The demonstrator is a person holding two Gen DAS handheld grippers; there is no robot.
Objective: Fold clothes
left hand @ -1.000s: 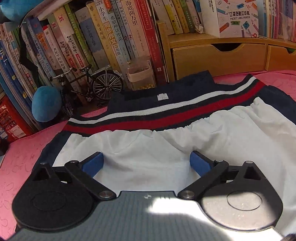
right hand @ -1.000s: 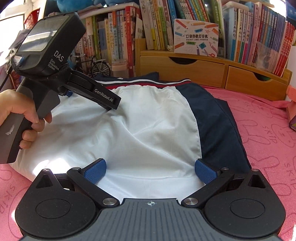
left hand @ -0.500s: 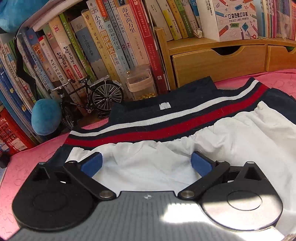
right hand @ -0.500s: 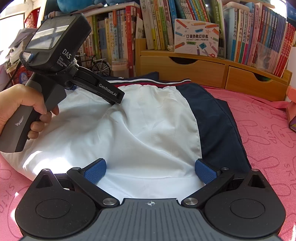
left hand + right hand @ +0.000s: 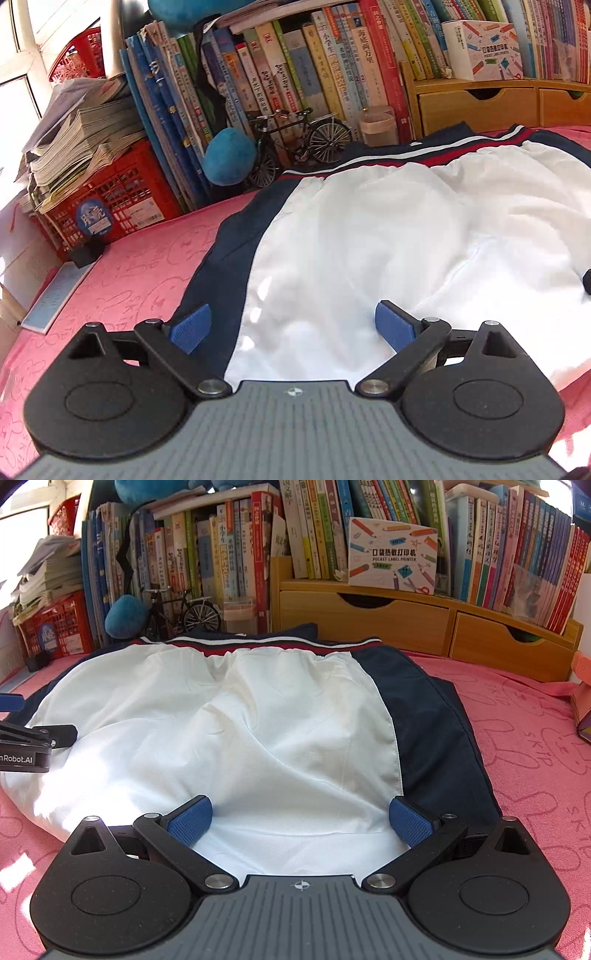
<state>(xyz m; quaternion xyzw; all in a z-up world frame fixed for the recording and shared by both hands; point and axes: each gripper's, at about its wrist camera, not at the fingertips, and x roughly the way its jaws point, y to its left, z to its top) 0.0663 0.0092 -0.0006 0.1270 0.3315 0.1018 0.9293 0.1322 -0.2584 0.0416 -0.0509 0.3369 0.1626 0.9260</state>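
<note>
- The jacket (image 5: 258, 720) (white body, navy side panels, red and white striped hem at the far end) lies flat on the pink sheet (image 5: 524, 746), right in front of both sets of jaws.
- left gripper (image 5: 293, 326): jaws wide apart, nothing in them. The navy/white seam runs between them, near edge of the jacket just under the blue pads (image 5: 190, 326).
- right gripper (image 5: 301, 819): jaws spread too, empty, white cloth between them, navy panel past the right-side pad.
- Readable stuff: "POCKET LABEL PRINTER" on the box (image 5: 393, 554) on the shelf beyond the jaws, "SKIP" printed on the sheet, "nRobot.AI" on the other gripper's body.
- Count: one jacket, two grippers, two wooden drawers (image 5: 364, 622), one model bicycle (image 5: 301, 142).
</note>
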